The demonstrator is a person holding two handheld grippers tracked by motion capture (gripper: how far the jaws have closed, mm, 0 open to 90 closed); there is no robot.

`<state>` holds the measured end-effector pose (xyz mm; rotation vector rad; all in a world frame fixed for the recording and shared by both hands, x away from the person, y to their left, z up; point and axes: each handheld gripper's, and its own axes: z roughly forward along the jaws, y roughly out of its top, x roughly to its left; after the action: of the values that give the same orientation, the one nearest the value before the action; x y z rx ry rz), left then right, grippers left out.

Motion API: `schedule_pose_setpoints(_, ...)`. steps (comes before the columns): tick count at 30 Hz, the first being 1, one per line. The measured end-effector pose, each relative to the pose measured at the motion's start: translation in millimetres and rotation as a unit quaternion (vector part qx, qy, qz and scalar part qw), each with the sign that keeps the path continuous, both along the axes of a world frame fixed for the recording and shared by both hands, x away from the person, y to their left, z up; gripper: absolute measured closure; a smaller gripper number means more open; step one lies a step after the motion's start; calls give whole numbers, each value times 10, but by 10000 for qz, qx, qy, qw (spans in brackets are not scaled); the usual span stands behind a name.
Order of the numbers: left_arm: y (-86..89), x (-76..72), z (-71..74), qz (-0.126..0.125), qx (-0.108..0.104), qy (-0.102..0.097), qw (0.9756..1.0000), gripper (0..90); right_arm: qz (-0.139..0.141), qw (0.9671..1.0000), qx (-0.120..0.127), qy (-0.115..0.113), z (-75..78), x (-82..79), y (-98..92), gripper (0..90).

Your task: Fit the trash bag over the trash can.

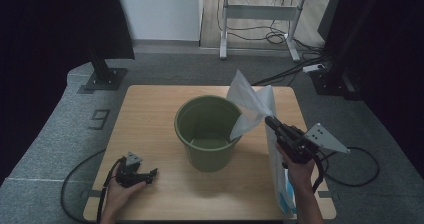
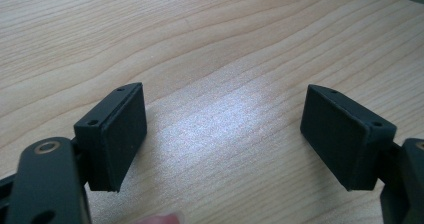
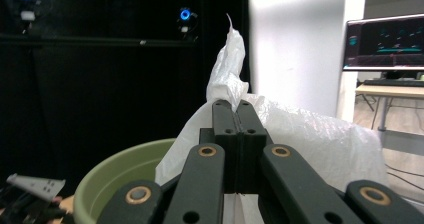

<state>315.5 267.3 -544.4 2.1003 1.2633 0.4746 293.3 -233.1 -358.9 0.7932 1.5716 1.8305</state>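
**Bag pinched at the bin's right rim, mouth not yet over it**

High view: my right gripper [image 1: 272, 123] is clamped on the white plastic bag [image 1: 252, 104], holding it raised at the right side of the green bin [image 1: 207, 133]. One corner of the bag trails down across the bin's right rim and part of it stands up above the jaws; its long axis runs up and away from me. The bin sits mid-table [image 1: 150, 109], with bare wood on all sides. A second flat white bag or packet [image 1: 279, 179] lies along the table's right edge beside my forearm. My left gripper [image 1: 150, 174] rests low on the table near the front left, well apart from the bin.

Left gripper view: the jaws stand wide apart over bare wood, nothing between them; the bin's edge just shows at the top right.

Right gripper view: the jaws are pressed together on a fold of the bag [image 3: 300, 139], which billows beyond them. The bin [image 3: 115, 174] lies below and left, so I judge the next move carries the bag leftward over the opening. The right hand is the nearer one.
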Motion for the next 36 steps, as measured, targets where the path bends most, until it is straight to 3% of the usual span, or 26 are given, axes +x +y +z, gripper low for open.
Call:
schedule_pose_setpoints(7, 0, 0, 0, 0, -4, -2, 10000, 184, -78, 9999, 62, -76, 96, 2, -27, 887)
schedule_pose_setpoints(19, 6, 1, 0, 2, -41, 2, 10000, 184, -100, 9986, -41, -517, 519, -51, 82, 887)
schedule_pose_setpoints(25, 10, 2, 0, -1, -52, 4, 10000, 185, -60, 9980, -117, -622, 654, -66, 141, 887)
schedule_pose_setpoints(31, 9, 2, 0, 1, -49, 2, 10000, 185, -44, 9982, -276, -539, 565, -37, 250, 887)
schedule_pose_setpoints(32, 9, 1, 0, 3, -49, 0, 10000, 185, -51, 9980, -440, -443, 468, -6, 337, 887)
schedule_pose_setpoints(33, 9, 1, 0, 4, -49, 1, 10000, 185, -51, 9980, -440, -443, 468, -6, 337, 887)
schedule_pose_setpoints(35, 10, 1, 0, 4, -53, 3, 10000, 186, 2, 9961, -841, -267, 250, 36, 517, 887)
schedule_pose_setpoints(36, 10, 1, 0, 4, -53, 3, 10000, 186, 2, 9961, -841, -267, 250, 36, 517, 887)
